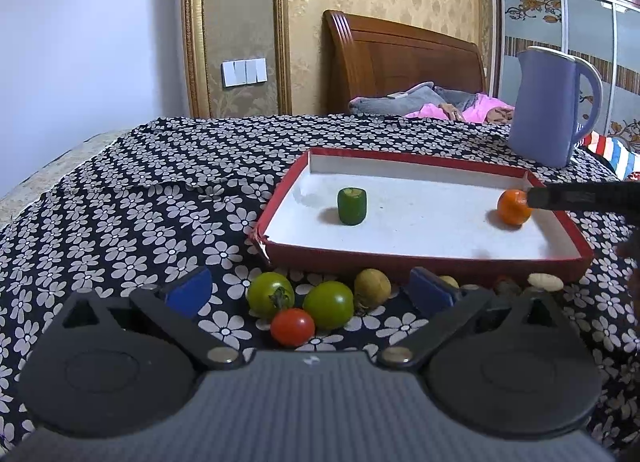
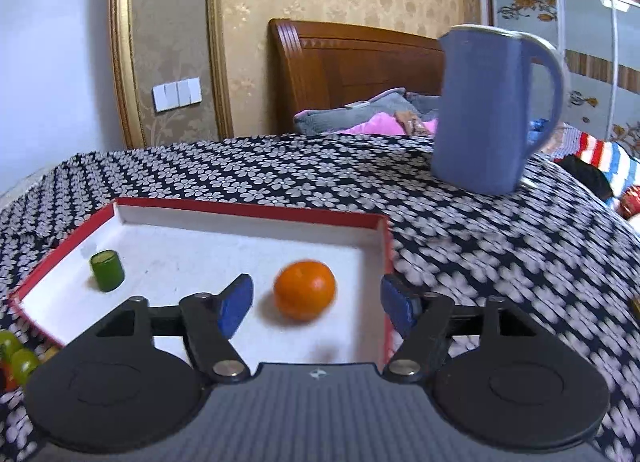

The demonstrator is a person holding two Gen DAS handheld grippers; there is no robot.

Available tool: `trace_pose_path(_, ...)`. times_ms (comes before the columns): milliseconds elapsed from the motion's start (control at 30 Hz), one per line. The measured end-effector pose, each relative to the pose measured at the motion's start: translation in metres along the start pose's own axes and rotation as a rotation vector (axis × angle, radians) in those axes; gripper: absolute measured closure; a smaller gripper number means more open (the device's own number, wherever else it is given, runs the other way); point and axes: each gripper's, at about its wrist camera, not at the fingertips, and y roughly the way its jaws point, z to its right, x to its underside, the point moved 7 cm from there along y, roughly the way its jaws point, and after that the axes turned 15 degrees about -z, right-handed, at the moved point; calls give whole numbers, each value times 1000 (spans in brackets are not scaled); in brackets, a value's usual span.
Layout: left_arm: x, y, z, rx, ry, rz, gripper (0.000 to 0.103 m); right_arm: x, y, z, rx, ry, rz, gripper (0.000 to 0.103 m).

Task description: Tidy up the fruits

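Observation:
A red-rimmed white tray [image 1: 280, 197] [image 2: 248, 209] lies on the flowered cloth. In it stand a green cucumber piece [image 1: 352, 206] [image 2: 106, 270] and an orange [image 1: 514, 207] [image 2: 305, 290]. In front of the tray lie two green tomatoes [image 1: 270, 294] [image 1: 329, 304], a red tomato [image 1: 293, 326] and a brownish fruit [image 1: 373, 287]. My left gripper [image 1: 310, 292] is open around this cluster, just above the cloth. My right gripper [image 2: 316, 304] is open with the orange between its fingers, not touching; one finger is over the tray's right rim.
A blue pitcher [image 1: 550, 105] [image 2: 490, 109] stands behind the tray's far right corner. More small pieces [image 1: 546, 282] lie by the tray's front right. A wooden headboard and bedding are behind the table. The cloth's left edge drops off.

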Motion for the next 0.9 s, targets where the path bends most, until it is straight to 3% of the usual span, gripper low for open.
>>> trace_pose_path(200,11,1,-2,10,11,-11,0,38,-40,15,-10,3,18,17)
trace_pose_path(367,16,0,-6,-1,14,-11,0,64,-61,5,-63,-58,22,17)
trace_pose_path(533,17,-3,-12,-9,-1,-6,0,63,-57,19,81,-22,35,14)
trace_pose_path(600,16,-4,-11,-9,4,-2,0,62,-51,26,73,33,12,7)
trace_pose_path(667,15,-3,-10,-10,13,-3,0,63,-46,28,45,37,-21,7)
trace_pose_path(767,16,-1,-10,-15,30,-3,0,68,-47,17,33,-41,-11,7)
trace_pose_path(833,16,1,-11,-21,33,-4,0,63,-46,21,91,-43,22,7)
trace_pose_path(900,17,2,-12,-25,34,-3,0,56,-40,39,153,32,23,3)
